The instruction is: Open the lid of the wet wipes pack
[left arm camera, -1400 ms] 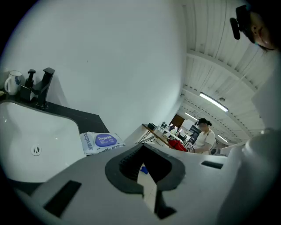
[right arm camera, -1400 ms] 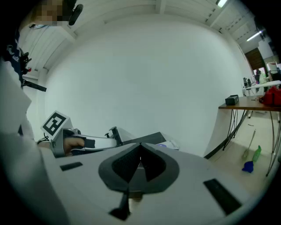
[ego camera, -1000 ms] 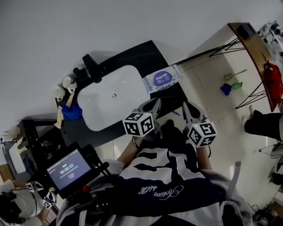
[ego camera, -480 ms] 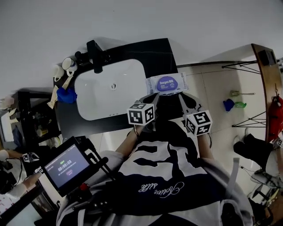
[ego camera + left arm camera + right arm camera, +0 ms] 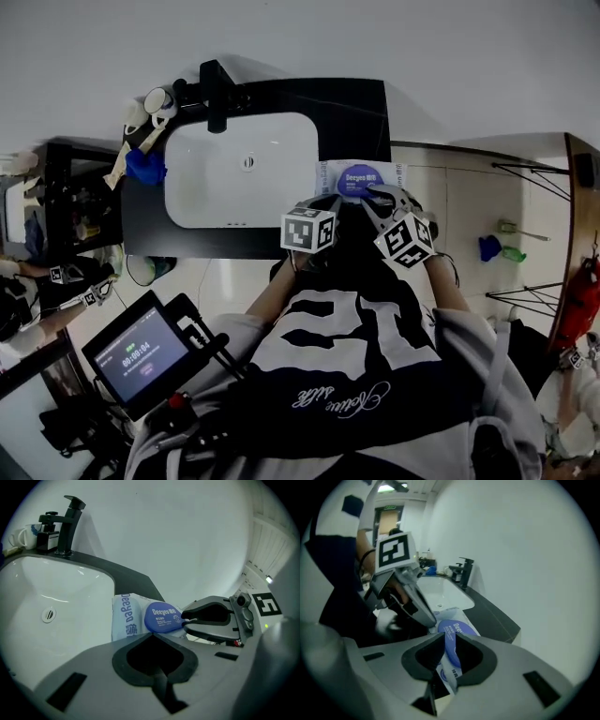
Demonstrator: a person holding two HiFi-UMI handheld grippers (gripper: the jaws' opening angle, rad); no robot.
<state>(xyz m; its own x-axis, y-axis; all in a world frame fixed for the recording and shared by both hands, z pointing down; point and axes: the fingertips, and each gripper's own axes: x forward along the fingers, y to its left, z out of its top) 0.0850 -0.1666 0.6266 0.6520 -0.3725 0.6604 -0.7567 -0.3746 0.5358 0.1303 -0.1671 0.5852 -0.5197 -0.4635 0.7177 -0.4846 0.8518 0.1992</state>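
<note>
The white wet wipes pack (image 5: 394,174) lies flat on the black counter (image 5: 361,108), to the right of the sink. Its round blue lid (image 5: 162,617) faces up and looks closed flat. My right gripper (image 5: 378,194) has its tips at the lid's right edge, and in the right gripper view the blue lid (image 5: 451,637) sits in the narrow gap between the jaws. My left gripper (image 5: 152,636) is shut and empty, its tips just short of the pack's (image 5: 125,619) near edge. The left gripper (image 5: 427,619) also shows in the right gripper view beside the pack.
A white sink basin (image 5: 192,192) fills the counter's left part, with a black faucet (image 5: 217,89) behind it. Cups (image 5: 155,98) and a blue cloth (image 5: 145,167) sit at its left end. A screen (image 5: 141,354) hangs at lower left. A white wall is behind.
Both grippers have moved forward to the pack. The right gripper, earlier short of it, now has its tips on the blue lid. The head view has swung round.
</note>
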